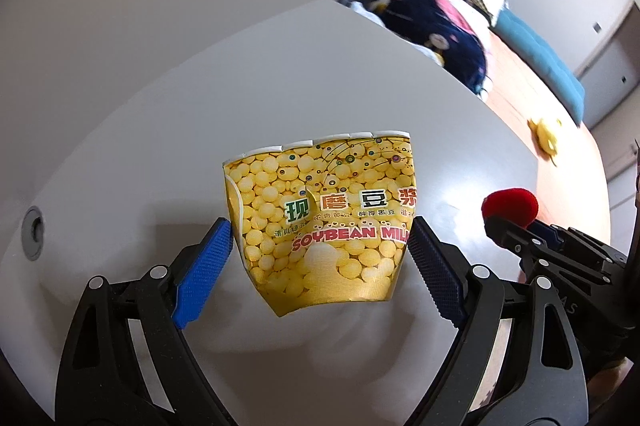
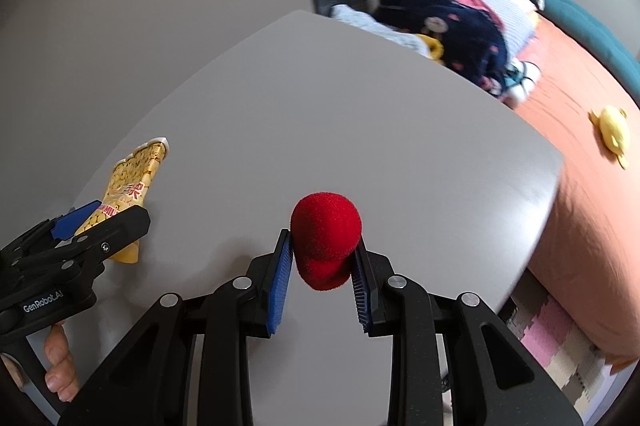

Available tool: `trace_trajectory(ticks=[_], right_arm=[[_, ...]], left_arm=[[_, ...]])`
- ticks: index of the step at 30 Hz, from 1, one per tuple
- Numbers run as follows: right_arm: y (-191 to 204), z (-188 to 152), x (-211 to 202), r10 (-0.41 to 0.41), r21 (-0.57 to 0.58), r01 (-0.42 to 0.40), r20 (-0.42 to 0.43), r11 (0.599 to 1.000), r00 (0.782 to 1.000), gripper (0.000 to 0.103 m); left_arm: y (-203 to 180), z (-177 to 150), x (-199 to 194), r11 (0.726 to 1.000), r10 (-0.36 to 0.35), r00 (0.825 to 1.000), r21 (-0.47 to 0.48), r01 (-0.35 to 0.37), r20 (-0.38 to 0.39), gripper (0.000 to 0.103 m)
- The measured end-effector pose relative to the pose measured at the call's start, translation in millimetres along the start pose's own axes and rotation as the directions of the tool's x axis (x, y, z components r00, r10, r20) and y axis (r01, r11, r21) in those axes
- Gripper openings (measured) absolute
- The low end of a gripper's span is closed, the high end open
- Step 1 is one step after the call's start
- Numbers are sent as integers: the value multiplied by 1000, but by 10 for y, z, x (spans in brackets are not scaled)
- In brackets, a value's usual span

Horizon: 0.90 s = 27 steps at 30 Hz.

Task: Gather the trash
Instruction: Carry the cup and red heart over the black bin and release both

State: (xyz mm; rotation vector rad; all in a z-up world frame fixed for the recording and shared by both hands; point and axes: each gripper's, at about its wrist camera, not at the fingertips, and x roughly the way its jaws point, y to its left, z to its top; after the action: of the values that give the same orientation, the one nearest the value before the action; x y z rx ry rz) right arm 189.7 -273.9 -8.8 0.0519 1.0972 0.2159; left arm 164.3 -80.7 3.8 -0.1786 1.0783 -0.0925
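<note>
While your left gripper clasped the flattened soybean-milk cup between its wide-set pads and your right gripper pinched the red foam ball, you needed steady, unloosened grips above the table.

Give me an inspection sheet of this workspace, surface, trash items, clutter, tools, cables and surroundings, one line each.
Surface: grey table, bare apart from a round grommet hole near one edge.
Job's things: flattened yellow soybean milk cup and red foam ball, both held above the table.
Clutter: nothing seen on the table.
Grippers: left tool stands wide, its pads on the cup's two edges; right tool is shut on the ball, squeezing it.
Cables: nothing seen.
Surroundings: bed with orange sheet, a yellow plush toy on it, a pile of clothes and bedding, a teal cushion, a patchwork floor mat.
</note>
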Motion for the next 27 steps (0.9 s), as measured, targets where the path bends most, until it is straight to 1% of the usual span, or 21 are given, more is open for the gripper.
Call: trace_trajectory(ticks=[7, 14, 21, 27], right_arm=[[-463, -204, -186, -47, 66, 46, 11, 997, 999, 30], [-890, -410, -408, -85, 139, 81, 29, 987, 996, 30], [-1305, -627, -565, -118, 216, 107, 38, 971, 992, 30], [-1632, -845, -701, -154, 282, 138, 36, 949, 987, 30]], left_arm=[[-490, -60, 101, 996, -47, 999, 77, 49, -24, 86], [-931, -136, 145, 985, -78, 996, 154, 83, -42, 86], [-1377, -245, 175, 965, -103, 993, 235, 114, -60, 86], [-1809, -395, 259, 939, -123, 988, 311, 146, -91, 86]])
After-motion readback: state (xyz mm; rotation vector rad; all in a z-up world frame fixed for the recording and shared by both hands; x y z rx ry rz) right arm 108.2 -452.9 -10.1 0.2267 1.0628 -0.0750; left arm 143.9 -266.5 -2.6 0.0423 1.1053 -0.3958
